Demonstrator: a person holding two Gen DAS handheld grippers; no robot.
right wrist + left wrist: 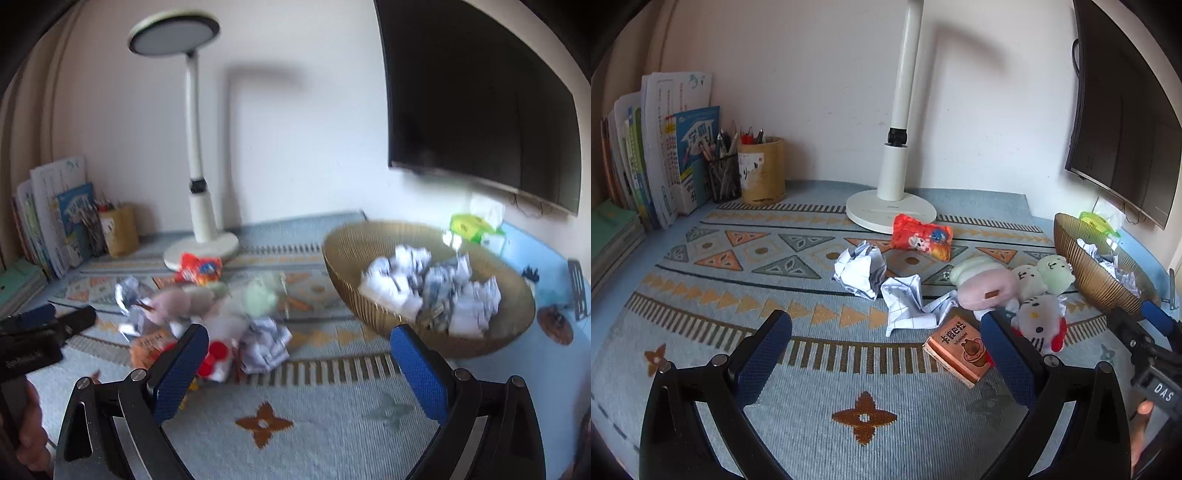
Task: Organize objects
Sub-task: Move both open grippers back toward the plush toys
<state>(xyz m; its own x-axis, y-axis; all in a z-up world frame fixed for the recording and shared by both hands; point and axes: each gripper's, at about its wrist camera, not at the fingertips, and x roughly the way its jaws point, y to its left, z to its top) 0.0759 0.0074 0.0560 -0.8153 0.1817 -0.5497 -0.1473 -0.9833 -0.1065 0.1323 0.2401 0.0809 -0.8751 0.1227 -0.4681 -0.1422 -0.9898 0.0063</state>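
Note:
On the patterned cloth lie two crumpled papers (860, 271) (912, 302), a red snack bag (921, 238), an orange box (958, 349) and a cluster of plush toys (1039, 321). My left gripper (884, 321) hovers open in front of them with nothing between its fingers. A gold ribbed bowl (369, 229) at the right holds several crumpled papers (424, 291). My right gripper (299, 332) is open and empty, between the bowl and a loose crumpled paper (264, 345). This view is blurred.
A white desk lamp (892, 206) stands at the back centre. Books (665, 155) and two pen holders (761, 171) fill the back left corner. A dark monitor (480, 92) hangs at the right above a green tissue pack (471, 223).

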